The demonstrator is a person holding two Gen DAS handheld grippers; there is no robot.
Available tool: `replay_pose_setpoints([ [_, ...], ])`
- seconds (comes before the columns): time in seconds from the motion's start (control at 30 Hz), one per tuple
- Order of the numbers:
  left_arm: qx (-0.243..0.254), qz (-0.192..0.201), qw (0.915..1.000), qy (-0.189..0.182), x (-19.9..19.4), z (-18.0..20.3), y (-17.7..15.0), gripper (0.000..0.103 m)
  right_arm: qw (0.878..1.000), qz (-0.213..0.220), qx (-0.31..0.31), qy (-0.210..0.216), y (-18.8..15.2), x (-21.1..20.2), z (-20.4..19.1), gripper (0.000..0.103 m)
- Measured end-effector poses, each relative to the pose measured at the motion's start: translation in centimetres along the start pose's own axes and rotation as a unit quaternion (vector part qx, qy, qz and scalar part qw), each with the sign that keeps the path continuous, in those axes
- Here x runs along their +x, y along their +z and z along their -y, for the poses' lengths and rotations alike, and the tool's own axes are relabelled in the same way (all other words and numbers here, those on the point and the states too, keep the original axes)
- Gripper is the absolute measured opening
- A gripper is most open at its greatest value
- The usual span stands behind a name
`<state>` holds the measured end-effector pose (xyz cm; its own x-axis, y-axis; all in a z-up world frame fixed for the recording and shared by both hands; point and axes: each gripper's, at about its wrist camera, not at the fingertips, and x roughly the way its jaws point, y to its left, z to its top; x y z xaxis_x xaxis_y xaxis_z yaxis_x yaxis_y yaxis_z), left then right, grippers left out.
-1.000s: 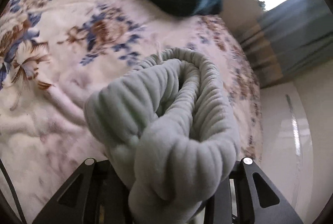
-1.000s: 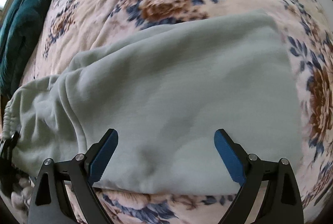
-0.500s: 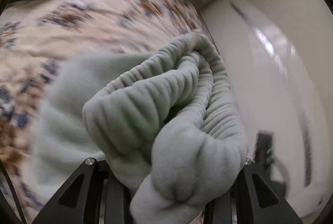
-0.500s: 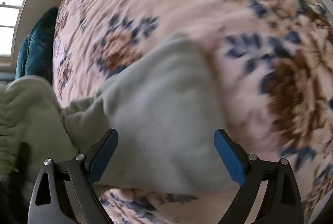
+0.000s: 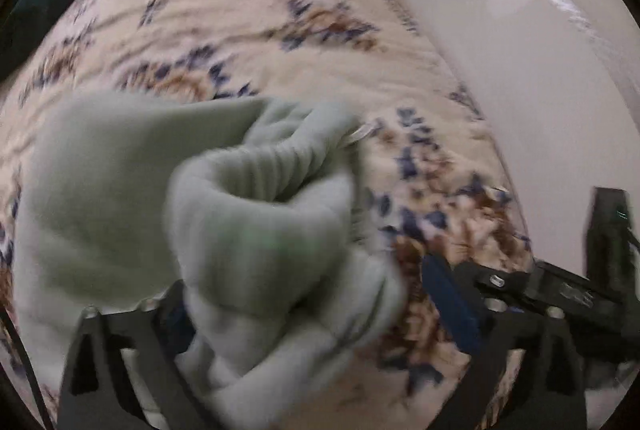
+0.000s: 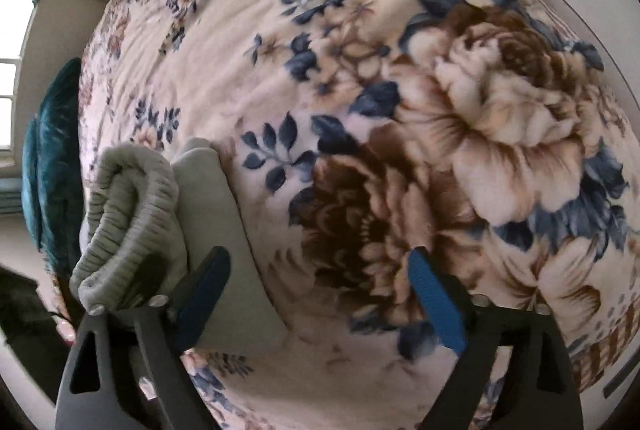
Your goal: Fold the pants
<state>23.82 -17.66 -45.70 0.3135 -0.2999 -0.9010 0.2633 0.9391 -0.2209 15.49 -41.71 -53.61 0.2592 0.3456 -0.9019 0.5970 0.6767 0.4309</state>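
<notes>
Left wrist view: my left gripper (image 5: 316, 306) was opening, its jaws wide around the bunched pale-green pants (image 5: 256, 230).
Pants lay on the floral blanket (image 6: 400, 70); I saw my right gripper (image 6: 320, 294) spread open, gripping nothing.

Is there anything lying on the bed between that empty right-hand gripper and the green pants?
Nothing visible. The right gripper hangs with jaws open over the bare floral blanket; the pants lie right beside its left finger, nothing between them.
</notes>
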Motion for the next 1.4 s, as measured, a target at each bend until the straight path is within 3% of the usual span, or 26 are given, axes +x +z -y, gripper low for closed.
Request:
replay_pose_setpoints([
  [0.13, -0.01, -0.031, 0.9992, -0.021, -3.2, -1.1, -0.5, 0.102, 0.999, -0.001, 0.009, 0.039, -0.6, -1.3, 0.5, 0.095],
  [0.23, -0.036, -0.004, 0.9985, 0.041, -6.3, -5.1, -0.6, 0.102, 0.998, -0.013, -0.008, 0.068, -1.2, -1.2, -1.7, 0.095],
  [0.37, -0.077, 0.02, 0.9849, 0.154, -8.6, -12.7, -0.7, 0.102, 0.993, -0.051, -0.047, 0.097, -2.0, 1.4, -5.7, 0.095],
  [0.43, -0.099, -0.002, 0.9785, 0.181, -7.5, -16.1, -0.4, 0.102, 0.991, -0.072, -0.061, 0.095, -2.7, 3.3, -7.2, 0.095],
  [0.5, -0.115, -0.015, 0.9768, 0.18, -6.2, -18.6, -0.1, 0.102, 0.988, -0.096, -0.061, 0.101, -3.2, 4.9, -8.1, 0.094],
  [0.53, -0.114, -0.025, 0.9752, 0.188, -5.4, -19.3, 0.1, 0.102, 0.987, -0.095, -0.072, 0.106, -3.6, 5.4, -8.8, 0.08],
  [0.57, -0.108, -0.037, 0.9745, 0.193, -4.4, -19.8, 0.2, 0.102, 0.99, -0.07, -0.092, 0.076, -3.9, 5.0, -9.3, 0.039],
  [0.63, -0.115, -0.047, 0.9759, 0.179, -3.7, -20.3, 0.0, 0.102, 0.993, -0.04, -0.098, 0.061, -4.2, 3.8, -9.4, 0.038],
  [0.77, -0.103, -0.053, 0.9762, 0.183, -3.5, -20.5, -0.6, 0.102, 0.982, -0.08, -0.062, 0.161, -5.4, 0.5, -8.4, 0.035],
  [0.83, -0.104, -0.056, 0.9771, 0.177, -3.4, -20.5, -0.8, 0.103, 0.978, -0.092, -0.048, 0.182, -6.2, -0.9, -7.9, 0.035],
  [0.9, -0.101, -0.06, 0.9779, 0.173, -3.0, -20.5, -0.9, 0.103, 0.98, -0.094, -0.059, 0.164, -6.5, -1.3, -7.6, 0.035],
  [1.0, -0.105, -0.077, 0.9774, 0.167, -2.3, -20.3, -1.0, 0.103, 0.99, -0.093, -0.083, 0.063, -6.2, 1.4, -6.6, 0.038],
  [1.07, -0.105, -0.077, 0.9785, 0.16, -3.4, -20.0, -0.5, 0.103, 0.986, -0.131, -0.103, 0.004, -5.8, 4.1, -7.0, 0.059],
  [1.13, -0.111, -0.053, 0.9817, 0.145, -5.4, -19.8, 0.3, 0.103, 0.988, -0.12, -0.098, 0.025, -5.2, 2.9, -7.5, 0.063],
  [1.17, -0.115, -0.035, 0.9838, 0.134, -6.5, -19.6, 0.9, 0.103, 0.989, -0.102, -0.102, 0.03, -4.9, 1.7, -8.1, 0.075],
  [1.23, -0.114, -0.016, 0.9871, 0.111, -7.3, -19.3, 2.7, 0.103, 0.993, -0.048, -0.102, 0.036, -4.0, -1.4, -9.1, 0.084],
  [1.33, -0.112, -0.023, 0.9897, 0.087, -5.1, -19.2, 5.2, 0.103, 0.994, -0.033, -0.08, 0.063, -2.3, -2.0, -9.8, 0.084],
  [1.4, -0.101, -0.051, 0.9902, 0.082, -2.0, -19.4, 6.6, 0.103, 0.993, -0.037, -0.084, 0.071, -1.0, -1.1, -10.9, 0.084],
])
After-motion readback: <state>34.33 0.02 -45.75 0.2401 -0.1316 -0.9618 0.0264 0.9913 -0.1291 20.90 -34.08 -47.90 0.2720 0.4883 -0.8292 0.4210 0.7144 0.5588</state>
